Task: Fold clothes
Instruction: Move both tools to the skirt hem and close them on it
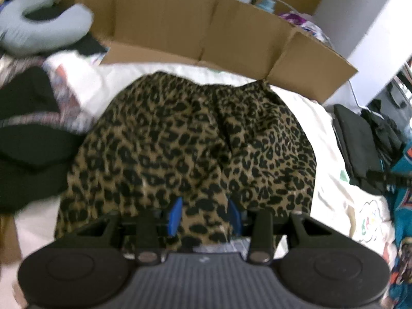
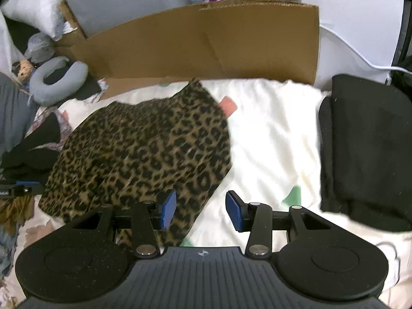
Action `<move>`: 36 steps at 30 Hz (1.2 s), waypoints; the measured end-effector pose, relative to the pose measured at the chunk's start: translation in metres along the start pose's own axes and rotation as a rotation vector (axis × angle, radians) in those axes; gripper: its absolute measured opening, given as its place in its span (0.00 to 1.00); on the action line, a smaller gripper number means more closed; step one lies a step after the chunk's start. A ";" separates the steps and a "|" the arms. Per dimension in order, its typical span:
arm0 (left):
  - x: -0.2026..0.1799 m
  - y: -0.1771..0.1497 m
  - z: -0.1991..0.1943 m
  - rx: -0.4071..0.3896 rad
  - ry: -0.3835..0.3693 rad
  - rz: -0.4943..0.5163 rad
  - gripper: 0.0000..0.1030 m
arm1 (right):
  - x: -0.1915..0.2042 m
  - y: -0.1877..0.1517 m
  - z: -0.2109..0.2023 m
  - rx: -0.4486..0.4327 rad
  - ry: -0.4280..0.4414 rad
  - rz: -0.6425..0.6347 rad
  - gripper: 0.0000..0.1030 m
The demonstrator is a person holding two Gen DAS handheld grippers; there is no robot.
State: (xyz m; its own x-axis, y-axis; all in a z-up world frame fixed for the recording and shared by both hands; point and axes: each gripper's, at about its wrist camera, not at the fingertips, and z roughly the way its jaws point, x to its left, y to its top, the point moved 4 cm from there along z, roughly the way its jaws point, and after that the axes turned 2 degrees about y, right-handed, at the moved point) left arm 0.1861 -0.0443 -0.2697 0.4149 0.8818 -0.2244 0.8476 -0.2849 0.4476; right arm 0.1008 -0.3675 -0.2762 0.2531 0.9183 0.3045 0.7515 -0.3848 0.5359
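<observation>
garment: leopard-print garment lies on the white bedding, spreading ahead of both pairs of fingers.
left gripper: blue fingers are clenched on a bunched fold of the near edge.
right gripper: jaws stand apart and released; the near corner lies under the left pad, nothing is pinched.
handling: judged light, soft and floppy, likely to sag and slide between pads.
hold: best taken at a hem or corner, both layers together.
</observation>
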 end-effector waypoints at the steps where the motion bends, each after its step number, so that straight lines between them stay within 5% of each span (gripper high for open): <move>1: 0.002 -0.003 -0.001 0.009 -0.005 -0.024 0.41 | 0.003 -0.005 -0.001 0.003 0.005 -0.001 0.48; 4: 0.004 -0.007 -0.007 0.027 -0.009 -0.058 0.41 | 0.009 -0.017 -0.006 0.010 0.014 0.000 0.48; 18: 0.002 -0.036 -0.004 0.020 -0.003 0.076 0.41 | 0.013 -0.057 -0.004 0.041 0.054 0.058 0.50; 36: 0.000 -0.092 0.049 0.099 -0.042 0.156 0.41 | -0.003 -0.092 0.058 0.128 0.111 0.140 0.50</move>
State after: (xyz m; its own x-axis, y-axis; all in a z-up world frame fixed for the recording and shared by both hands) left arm 0.1245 -0.0362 -0.3532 0.5558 0.8080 -0.1956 0.7992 -0.4546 0.3932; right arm 0.0666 -0.3295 -0.3720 0.2969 0.8381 0.4577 0.7869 -0.4863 0.3800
